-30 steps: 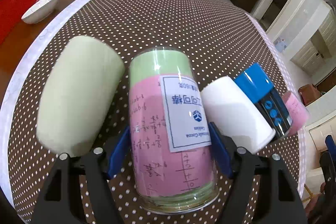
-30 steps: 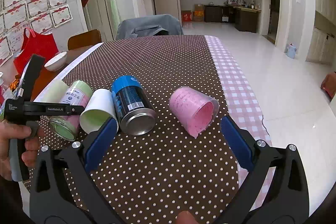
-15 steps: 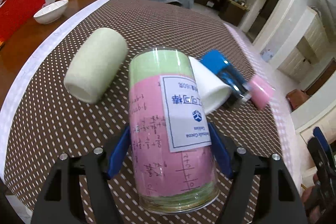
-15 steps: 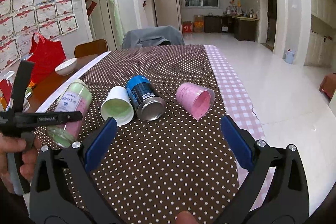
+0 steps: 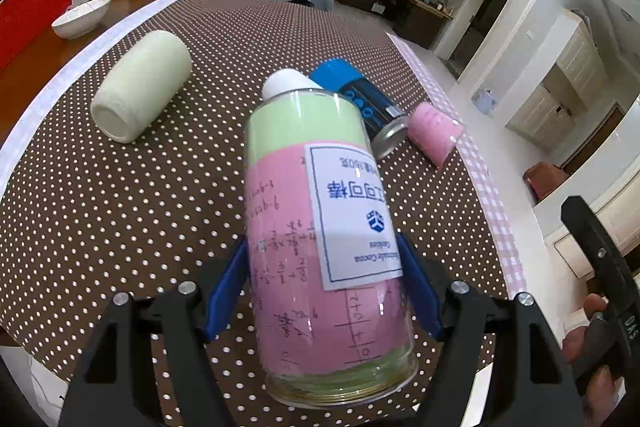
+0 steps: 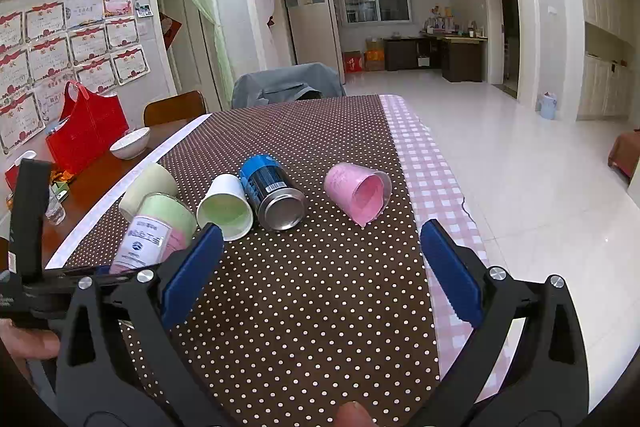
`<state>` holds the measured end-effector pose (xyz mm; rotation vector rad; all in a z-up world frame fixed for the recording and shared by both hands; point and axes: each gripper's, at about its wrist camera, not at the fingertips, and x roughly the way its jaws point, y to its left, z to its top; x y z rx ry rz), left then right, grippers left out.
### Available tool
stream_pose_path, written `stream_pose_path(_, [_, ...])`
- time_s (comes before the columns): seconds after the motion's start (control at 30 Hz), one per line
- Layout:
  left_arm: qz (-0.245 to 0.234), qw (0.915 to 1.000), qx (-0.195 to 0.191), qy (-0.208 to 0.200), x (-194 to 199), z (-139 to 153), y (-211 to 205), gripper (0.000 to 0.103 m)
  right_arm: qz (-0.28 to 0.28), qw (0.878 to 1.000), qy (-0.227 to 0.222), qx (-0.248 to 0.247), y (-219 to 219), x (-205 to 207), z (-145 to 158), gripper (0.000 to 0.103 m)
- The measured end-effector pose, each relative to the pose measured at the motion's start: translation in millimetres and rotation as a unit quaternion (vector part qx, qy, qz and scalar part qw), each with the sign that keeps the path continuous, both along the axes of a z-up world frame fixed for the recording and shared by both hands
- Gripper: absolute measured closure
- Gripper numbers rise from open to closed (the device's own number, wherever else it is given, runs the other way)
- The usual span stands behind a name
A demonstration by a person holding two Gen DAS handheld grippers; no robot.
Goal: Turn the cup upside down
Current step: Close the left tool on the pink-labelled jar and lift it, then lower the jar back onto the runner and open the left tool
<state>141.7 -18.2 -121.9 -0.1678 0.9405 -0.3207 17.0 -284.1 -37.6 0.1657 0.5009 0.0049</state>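
Left tongs [image 5: 320, 291] — blue pads clamped on both sides of a clear cup [image 5: 326, 247] lined with pink and green paper and bearing a white label; the cup is held above the surface [image 5: 120, 227], tilted, its open rim toward the camera and its closed end pointing away. Right tongs [image 6: 320, 275] — spread wide apart, holding nothing, hovering over the brown polka-dot cloth. Lying on their sides on the surface: pale green cup [image 5: 140, 87] at the left, white cup [image 6: 226, 207], blue can [image 6: 272, 195] touching the white cup, pink cup [image 6: 356, 195] just apart near the pink checked border. White bowl [image 6: 130, 143] rests on bare wood beside a red bag [image 6: 86, 135].
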Motion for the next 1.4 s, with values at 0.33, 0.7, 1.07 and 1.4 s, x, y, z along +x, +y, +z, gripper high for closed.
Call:
stream_pose_path(0.33, [-0.004, 0.9989, 0.033, 0.033, 11.0, -30.6, -17.7, 0.028, 0.002, 1.0, 0.013, 0.002, 1.2, 1.6, -7.7, 0.006])
stream_pose_path(0.7, [0.026, 0.9949, 0.081, -0.055, -13.6, 15.1, 1.0, 0.012, 0.019, 1.0, 0.015, 0.008, 16.2, 8.2, 0.0, 0.006])
stream_pose_path(1.07, [0.061, 0.9833, 0.114, -0.128, -42.7, 54.7, 28.0, 0.012, 0.053, 0.999, 0.001, -0.01, 43.9, 9.2, 21.0, 0.006])
stream_pose_path(1.4, [0.086, 0.9735, 0.119, -0.175, -70.3, 81.4, 41.8, 0.012, 0.073, 0.997, -0.009, 0.003, 55.9, 3.9, 38.2, 0.006])
